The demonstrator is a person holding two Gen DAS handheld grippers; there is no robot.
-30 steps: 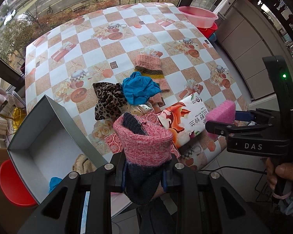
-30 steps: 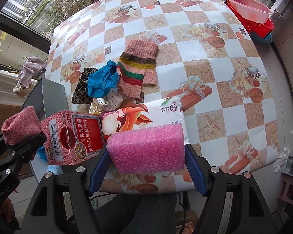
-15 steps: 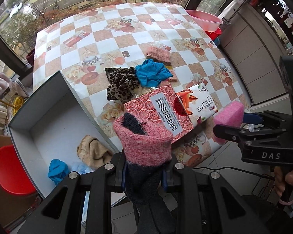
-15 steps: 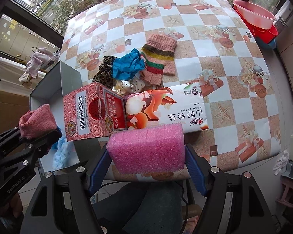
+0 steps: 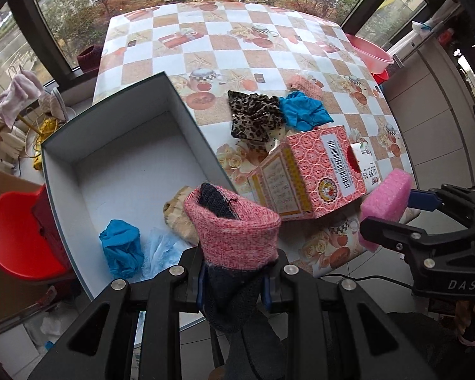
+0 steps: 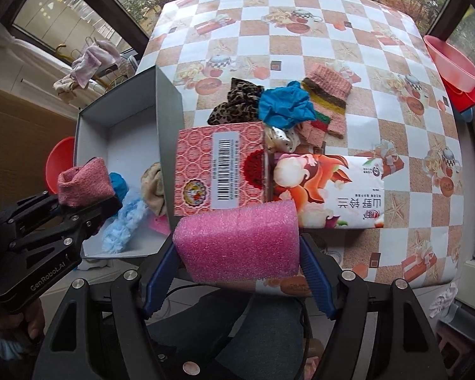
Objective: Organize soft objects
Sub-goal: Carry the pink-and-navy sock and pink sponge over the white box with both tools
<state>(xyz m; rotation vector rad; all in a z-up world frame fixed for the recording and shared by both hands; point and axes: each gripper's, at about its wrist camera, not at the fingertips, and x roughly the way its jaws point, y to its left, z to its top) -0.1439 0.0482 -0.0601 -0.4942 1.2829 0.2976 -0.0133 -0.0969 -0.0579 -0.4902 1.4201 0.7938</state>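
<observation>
Left wrist view shows a table (image 5: 269, 50) under a checkered orange-and-white oilcloth printed with teapots and gift boxes, standing before a window. At its near left edge sits a grey open box (image 5: 123, 164) with a white inside; a crumpled blue cloth (image 5: 122, 247), a pale blue fluffy piece (image 5: 161, 253) and a beige knit item (image 5: 179, 218) lie on its floor. Just right of the box stands a red patterned carton (image 5: 313, 171) with a barcode, and behind it a white printed pack (image 6: 335, 190) lies flat. Beyond these lies a pile of soft things, touching one another: a leopard-print scrunchie (image 5: 253, 117), a blue crumpled cloth (image 5: 304, 112), a striped pink knit glove (image 6: 327, 101) and a white dotted fabric piece (image 6: 280, 137).

The left gripper (image 5: 234, 272) pinches a pink-cuffed dark sock (image 5: 234, 231) tightly between its jaws, hanging above the box's near right corner. The right gripper (image 6: 237, 272) clamps a pink foam sponge (image 6: 237, 240) across its width, over the table's near edge, just in front of the carton. A pink basin (image 6: 452, 66) sits beyond the table's far right side.
</observation>
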